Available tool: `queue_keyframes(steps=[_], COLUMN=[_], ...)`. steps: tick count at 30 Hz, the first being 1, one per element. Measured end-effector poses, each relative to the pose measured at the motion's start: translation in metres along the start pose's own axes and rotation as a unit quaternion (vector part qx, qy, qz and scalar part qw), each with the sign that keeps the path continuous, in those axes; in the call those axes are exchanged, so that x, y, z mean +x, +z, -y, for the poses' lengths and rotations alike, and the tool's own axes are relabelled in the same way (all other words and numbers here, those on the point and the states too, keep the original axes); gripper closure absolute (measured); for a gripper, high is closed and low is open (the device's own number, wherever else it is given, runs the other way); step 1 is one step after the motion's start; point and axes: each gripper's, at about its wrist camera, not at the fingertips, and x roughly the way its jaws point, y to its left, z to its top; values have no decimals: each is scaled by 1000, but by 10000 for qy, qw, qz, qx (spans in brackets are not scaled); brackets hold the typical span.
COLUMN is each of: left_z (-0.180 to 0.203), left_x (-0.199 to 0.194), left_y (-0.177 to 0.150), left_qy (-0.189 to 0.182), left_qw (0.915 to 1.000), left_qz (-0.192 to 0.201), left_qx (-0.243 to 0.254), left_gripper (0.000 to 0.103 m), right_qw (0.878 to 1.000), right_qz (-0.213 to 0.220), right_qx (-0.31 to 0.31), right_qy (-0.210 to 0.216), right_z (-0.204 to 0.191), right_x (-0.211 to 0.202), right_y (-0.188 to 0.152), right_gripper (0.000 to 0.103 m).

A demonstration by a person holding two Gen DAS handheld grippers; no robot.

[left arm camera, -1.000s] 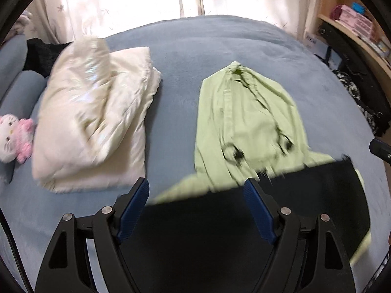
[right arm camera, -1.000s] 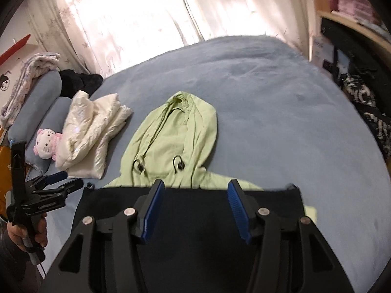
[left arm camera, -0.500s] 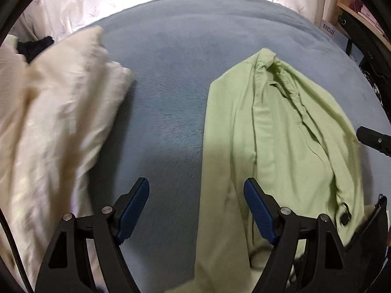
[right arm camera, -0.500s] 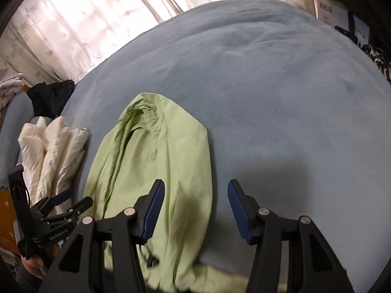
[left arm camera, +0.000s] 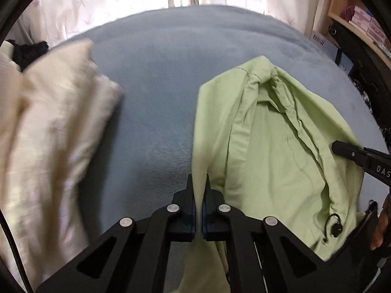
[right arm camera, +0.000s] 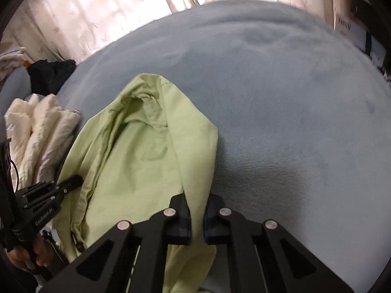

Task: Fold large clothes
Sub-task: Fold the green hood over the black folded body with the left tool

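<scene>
Jaws newly clamped; hoodie (left arm camera: 281, 151) on blue bedspread (left arm camera: 158, 78).

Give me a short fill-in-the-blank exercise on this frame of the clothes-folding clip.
1. Both tools, the left tool and the right tool, are shut on the ____ hoodie.
2. The hoodie lies on a ____ blanket.
3. In the left wrist view, the cream bundle lies to the ____ of the hoodie.
4. A black drawstring ____ shows near the hood's opening.

Missing words: green; blue; left; toggle
</scene>
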Motion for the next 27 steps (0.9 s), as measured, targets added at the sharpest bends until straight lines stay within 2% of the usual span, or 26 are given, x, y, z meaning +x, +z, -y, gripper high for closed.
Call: queue_keyframes(steps=[4, 9, 13, 16, 19, 23, 27], left_z=[-2, -6, -19, -24, -33, -40, -42], left_x=[-57, -126, -176, -200, -214, -223, -241], left_y=[-4, -28, -67, -106, -146, -204, -253], left_qy=[21, -87, -215, -335, -474, -407, -374], left_qw=[9996, 9988, 9983, 9981, 9977, 9984, 9984], left_qz=[261, 468, 533, 501, 419, 147, -105], left_qx=[94, 93, -18, -108, -260, -363, -418], left_gripper=[103, 103, 103, 103, 103, 103, 102], right_qw=[9994, 9954, 9916, 9897, 9901, 9952, 9948], right_qz=[323, 843, 1080, 1160, 1093, 532, 152], right_qx=[-130, -389, -650, -778, -840, -816, -991], right_qy=[43, 235, 289, 327, 256, 74, -199], right_z=[-5, -23, -41, -47, -46, -41, -37], right_x=[-48, -124, -170, -197, -210, -209, -211], right_y=[-9, -37, -71, -105, -139, -192, -241], right_gripper=[98, 97, 97, 96, 95, 94, 94])
